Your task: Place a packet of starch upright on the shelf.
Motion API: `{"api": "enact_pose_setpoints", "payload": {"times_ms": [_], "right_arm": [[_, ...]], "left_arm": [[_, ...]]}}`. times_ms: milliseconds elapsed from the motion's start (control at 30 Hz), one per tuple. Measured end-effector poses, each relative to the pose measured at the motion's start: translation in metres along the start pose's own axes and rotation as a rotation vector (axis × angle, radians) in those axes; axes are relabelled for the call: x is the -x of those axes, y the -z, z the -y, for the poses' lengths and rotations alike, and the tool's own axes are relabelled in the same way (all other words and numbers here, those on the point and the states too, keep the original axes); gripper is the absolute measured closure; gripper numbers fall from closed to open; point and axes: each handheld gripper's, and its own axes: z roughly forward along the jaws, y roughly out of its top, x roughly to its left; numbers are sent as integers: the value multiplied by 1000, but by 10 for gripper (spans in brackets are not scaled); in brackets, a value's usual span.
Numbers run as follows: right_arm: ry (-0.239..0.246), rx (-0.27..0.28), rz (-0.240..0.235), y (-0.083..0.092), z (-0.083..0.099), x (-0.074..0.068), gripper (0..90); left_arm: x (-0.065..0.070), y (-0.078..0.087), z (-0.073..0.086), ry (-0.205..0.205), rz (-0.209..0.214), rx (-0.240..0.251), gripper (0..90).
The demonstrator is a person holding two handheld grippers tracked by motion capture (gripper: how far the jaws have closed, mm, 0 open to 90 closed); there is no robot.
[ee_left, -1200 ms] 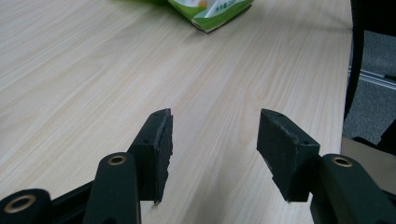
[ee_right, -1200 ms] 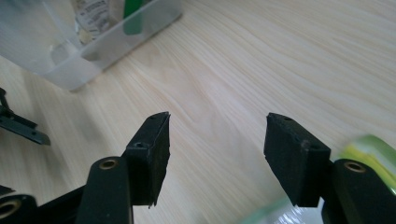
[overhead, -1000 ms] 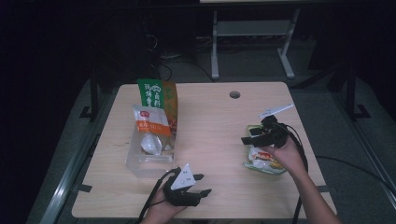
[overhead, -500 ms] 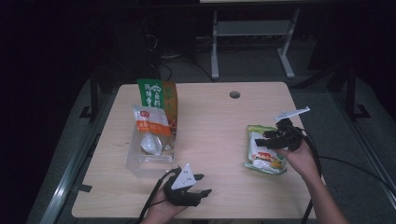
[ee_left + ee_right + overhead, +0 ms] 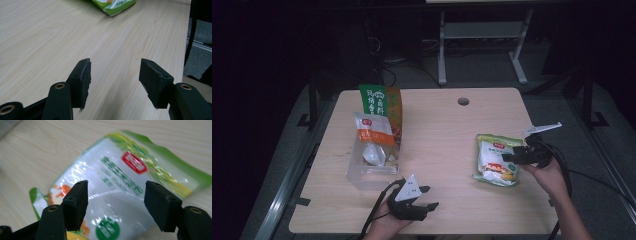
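Table (image 5: 442, 125) filled the middle of the high view, a pale wooden top with a small round hole (image 5: 463, 101) near its far edge. Left of centre sat a clear plastic bin (image 5: 362, 176) already holding two snack packs — a tall green-and-orange bag (image 5: 383, 101) standing at its back and an orange-and-white pouch (image 5: 373, 134) leaning in front. At the right of the frame lay the one loose item, a green-and-white packet (image 5: 494, 159), flat on the wood and well apart from the bin.

The right gripper (image 5: 508, 158) hovered at that packet's right edge; in the right gripper view its jaws had just been opening and stood wide over the packet (image 5: 120, 187), pads not pressing on it. The left gripper (image 5: 428, 197) rested at the lower middle of the frame, jaws likewise parted, with only bare wood between them in the left gripper view (image 5: 114, 75).

Judging by the layout, the packing looked mostly done — two packs binned, the last one not yet grasped, lifted or carried across.
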Motion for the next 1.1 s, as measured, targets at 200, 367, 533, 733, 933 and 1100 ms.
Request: {"api": "enact_pose_setpoints", "payload": {"times_ms": [200,367,533,733,933,1100], "right_arm": [[-40,-1,26,3,18,16,348],[-75,19,25,3,30,30,326],[-126,13,-20,-4,36,44,311],[-217,50,-202,-13,41,56,541],[-130,33,-236,-12,43,44,831],[-139,12,-264,-14,41,42,586]], "left_arm": [[-1,0,-3,18,12,16,419],[-2,-1,-12,17,8,34,408],[-3,-6,-16,21,4,26,404],[-5,-22,-28,40,20,18,375],[-4,-36,-46,26,35,26,366],[-5,-42,-52,19,39,28,366]]}}
